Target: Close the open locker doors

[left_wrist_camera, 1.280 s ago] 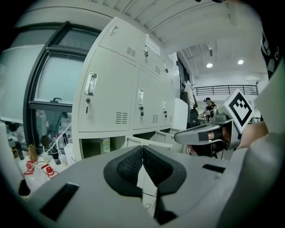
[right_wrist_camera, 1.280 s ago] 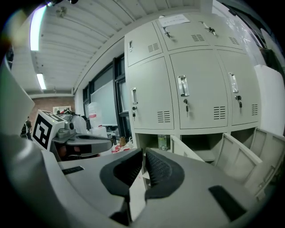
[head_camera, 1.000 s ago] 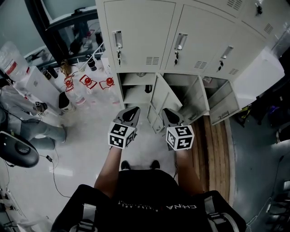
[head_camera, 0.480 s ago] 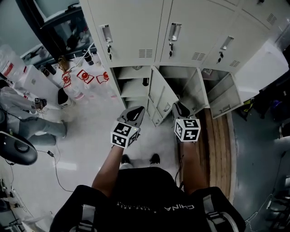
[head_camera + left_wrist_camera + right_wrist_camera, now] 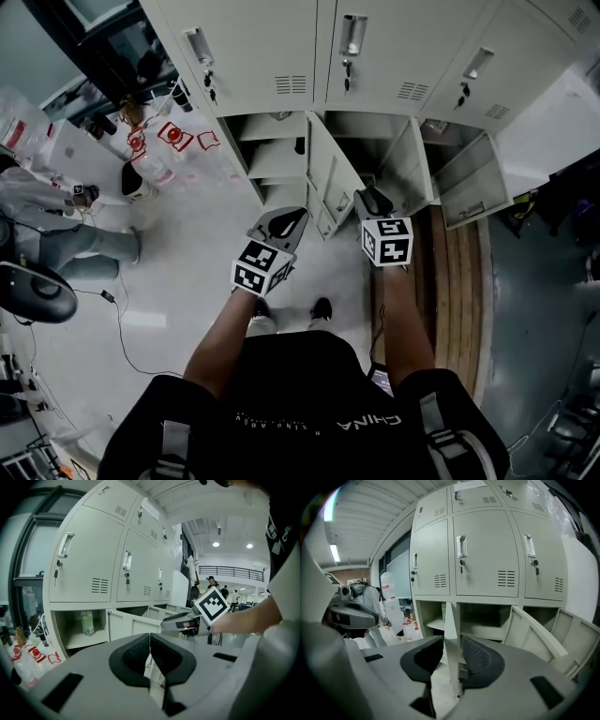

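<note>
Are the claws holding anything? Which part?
Nothing is held. The left claw is shut and empty. The right claw is opening its jaws; the edge of the open locker door shows in their gap, untouched.

Head view: mounted above the person (image 5: 309, 403), facing steeply down; the locker bank (image 5: 272, 47) lies at the far edge. Left gripper view: low, close, facing obliquely right along the lockers. Right gripper view: low, very near, facing them squarely. All three share the open lower door (image 5: 328, 183), seen broadside from the left and edge-on from the right.
</note>
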The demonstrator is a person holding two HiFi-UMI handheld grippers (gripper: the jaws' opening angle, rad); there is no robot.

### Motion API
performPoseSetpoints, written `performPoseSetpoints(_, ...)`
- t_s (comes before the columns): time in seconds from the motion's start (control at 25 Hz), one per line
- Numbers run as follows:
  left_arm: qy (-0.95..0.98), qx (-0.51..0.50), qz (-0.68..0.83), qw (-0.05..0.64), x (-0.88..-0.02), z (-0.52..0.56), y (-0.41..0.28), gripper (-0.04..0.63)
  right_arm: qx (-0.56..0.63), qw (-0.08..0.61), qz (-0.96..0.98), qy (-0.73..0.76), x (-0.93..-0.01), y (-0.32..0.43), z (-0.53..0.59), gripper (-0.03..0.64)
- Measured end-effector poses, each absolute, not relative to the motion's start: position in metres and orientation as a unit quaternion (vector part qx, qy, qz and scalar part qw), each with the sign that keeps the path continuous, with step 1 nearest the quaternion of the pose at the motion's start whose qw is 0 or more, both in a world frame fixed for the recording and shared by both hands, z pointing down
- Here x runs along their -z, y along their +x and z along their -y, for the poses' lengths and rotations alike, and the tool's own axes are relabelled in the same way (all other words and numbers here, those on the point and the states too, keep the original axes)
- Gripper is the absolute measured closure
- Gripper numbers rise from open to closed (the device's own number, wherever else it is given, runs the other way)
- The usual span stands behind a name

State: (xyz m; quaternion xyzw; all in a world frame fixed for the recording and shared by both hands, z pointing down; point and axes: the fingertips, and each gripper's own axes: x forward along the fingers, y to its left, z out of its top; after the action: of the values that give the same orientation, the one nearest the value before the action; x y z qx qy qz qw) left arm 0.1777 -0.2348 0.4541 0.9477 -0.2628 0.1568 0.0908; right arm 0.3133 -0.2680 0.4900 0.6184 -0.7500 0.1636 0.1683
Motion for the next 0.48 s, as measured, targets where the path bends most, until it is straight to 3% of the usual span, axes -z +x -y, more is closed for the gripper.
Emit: performPoseSetpoints(0.48, 0.942, -0.158, 0.281, 0.095, -0.457, 0.235, 0.172, 0.575, -0.171, 0.169, 0.775, 0.585, -0.495, 0.297, 0.268, 0.505)
